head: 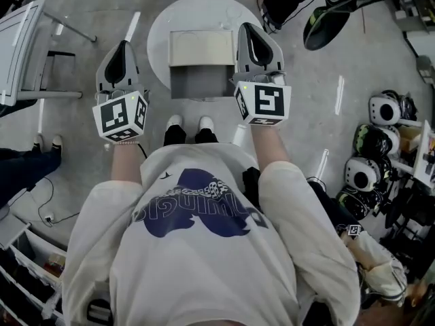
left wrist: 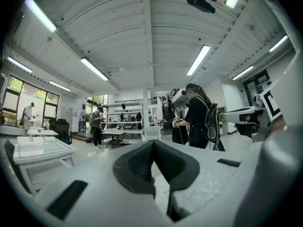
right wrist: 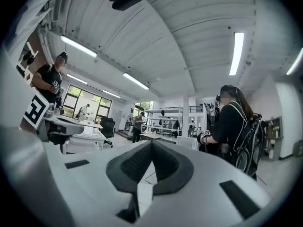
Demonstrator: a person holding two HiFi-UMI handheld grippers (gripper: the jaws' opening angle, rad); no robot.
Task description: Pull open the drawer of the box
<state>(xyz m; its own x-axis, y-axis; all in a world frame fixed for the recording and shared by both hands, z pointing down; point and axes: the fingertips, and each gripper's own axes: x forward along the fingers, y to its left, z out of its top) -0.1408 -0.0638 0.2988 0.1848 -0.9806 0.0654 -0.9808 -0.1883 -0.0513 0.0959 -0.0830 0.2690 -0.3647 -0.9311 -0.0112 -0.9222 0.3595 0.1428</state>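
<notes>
Box (head: 202,48) sits on the round white counter (head: 158,36), straight ahead of the person. Drawer (head: 200,81) looks already pulled out toward the person: a grey open tray sticking out of the box front, seems empty. Left gripper (head: 122,47) is held up left of the counter. Right gripper (head: 253,34) overlaps the box's right side in the head view, but I judge it's raised clear. Neither touches box or drawer. Both gripper views look level across the room, with no box in them. Left jaws are together, nothing between. Right jaws are together, nothing between. Step: the pull looks done, hands off. Next: probably nothing. If the drawer isn't fully out, a gripper must drop, part its jaws and catch the drawer's front edge.
</notes>
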